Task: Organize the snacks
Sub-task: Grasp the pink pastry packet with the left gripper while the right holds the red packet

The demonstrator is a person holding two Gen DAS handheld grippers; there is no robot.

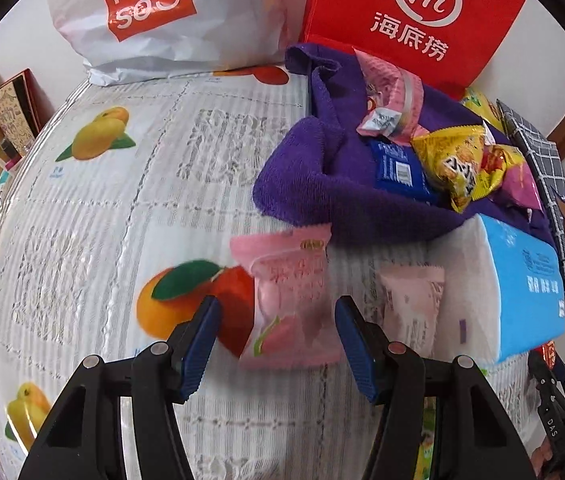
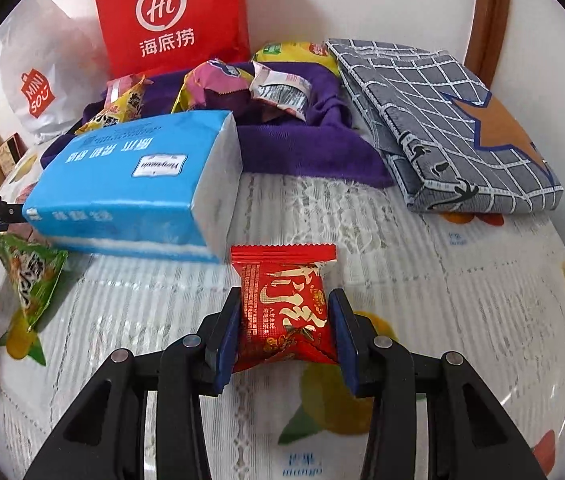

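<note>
A pink peach snack packet [image 1: 290, 292] lies on the fruit-print tablecloth [image 1: 122, 220], between the blue pads of my left gripper [image 1: 278, 320]. That gripper is open and neither pad presses the packet. A paler pink packet [image 1: 410, 304] lies just to its right, against a blue tissue pack [image 1: 522, 280]. My right gripper [image 2: 286, 328] is shut on a red snack packet [image 2: 284, 308], held above the cloth in front of the tissue pack [image 2: 134, 184]. A purple cloth [image 1: 314, 168] behind holds several snack packets, also seen in the right wrist view on the purple cloth [image 2: 294, 148].
A red paper bag [image 2: 170, 20] and a white shopping bag [image 1: 154, 12] stand at the back against the wall. A folded checked cloth [image 2: 442, 120] lies at the right. A green triangular snack [image 2: 30, 276] lies left of the tissue pack.
</note>
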